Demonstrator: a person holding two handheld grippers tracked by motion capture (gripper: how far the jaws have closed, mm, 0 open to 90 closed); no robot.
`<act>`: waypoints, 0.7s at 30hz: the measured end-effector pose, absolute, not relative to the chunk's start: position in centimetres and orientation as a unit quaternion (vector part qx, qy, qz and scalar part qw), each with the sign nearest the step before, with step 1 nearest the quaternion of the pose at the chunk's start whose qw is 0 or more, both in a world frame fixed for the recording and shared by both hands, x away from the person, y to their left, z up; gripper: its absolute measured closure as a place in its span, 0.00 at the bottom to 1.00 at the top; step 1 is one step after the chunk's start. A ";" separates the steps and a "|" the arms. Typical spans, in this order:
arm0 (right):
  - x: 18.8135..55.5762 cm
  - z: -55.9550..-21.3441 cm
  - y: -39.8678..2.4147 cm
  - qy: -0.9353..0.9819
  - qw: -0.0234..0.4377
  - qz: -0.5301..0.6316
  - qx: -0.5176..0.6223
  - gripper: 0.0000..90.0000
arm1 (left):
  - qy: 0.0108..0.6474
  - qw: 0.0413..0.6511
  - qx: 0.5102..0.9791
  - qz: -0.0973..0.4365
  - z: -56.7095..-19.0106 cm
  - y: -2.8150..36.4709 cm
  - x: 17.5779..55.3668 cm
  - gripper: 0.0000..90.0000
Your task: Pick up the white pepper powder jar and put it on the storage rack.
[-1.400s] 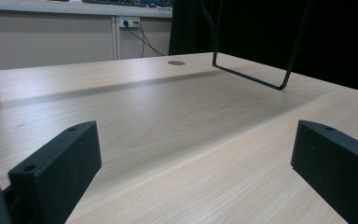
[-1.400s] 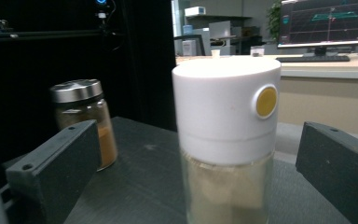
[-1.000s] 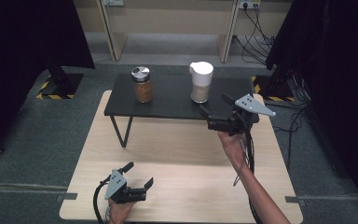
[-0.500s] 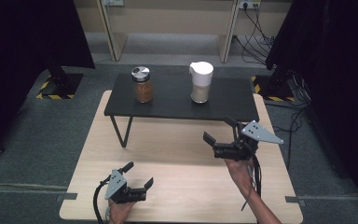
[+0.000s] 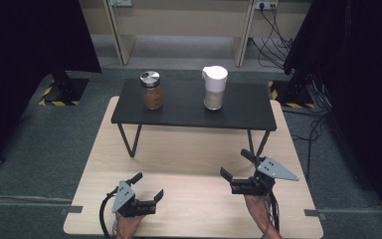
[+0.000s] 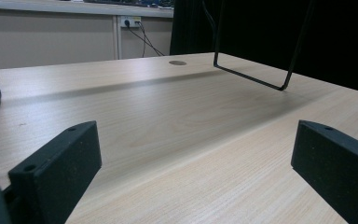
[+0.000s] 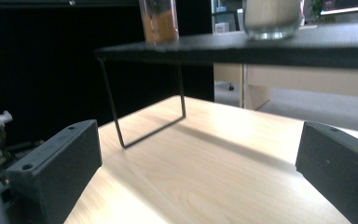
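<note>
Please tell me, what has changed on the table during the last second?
The right claw pulled back from the white jug on the black shelf toward the person and came down low over the wooden table, open and empty. The left claw, the jug and the brown jar stayed in place.

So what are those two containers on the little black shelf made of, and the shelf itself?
The jar looks like clear glass: brown contents show through, under a shiny, probably metal lid. The white-lidded jug also seems clear glass or plastic, with pale contents visible through its wall. The shelf has a matte black top, perhaps painted wood or metal, on thin bent wire legs, likely steel.
</note>
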State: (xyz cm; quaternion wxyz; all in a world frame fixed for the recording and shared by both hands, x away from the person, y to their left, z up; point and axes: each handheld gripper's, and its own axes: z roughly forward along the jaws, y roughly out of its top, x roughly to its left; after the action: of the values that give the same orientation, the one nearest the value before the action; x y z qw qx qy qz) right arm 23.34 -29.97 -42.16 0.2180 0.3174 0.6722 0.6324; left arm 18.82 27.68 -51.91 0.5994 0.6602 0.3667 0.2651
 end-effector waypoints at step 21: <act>23.0 -48.0 -28.3 0.712 0.206 0.582 0.335 0.00 | 0.367 0.601 0.659 0.265 -52.0 27.7 18.8 0.01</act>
State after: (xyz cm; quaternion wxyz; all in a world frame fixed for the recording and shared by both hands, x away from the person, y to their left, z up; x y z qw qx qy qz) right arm 23.00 -28.34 -48.05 0.2055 0.3348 0.7119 0.5821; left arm 18.79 27.65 -51.95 0.6005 0.6594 0.3666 0.2650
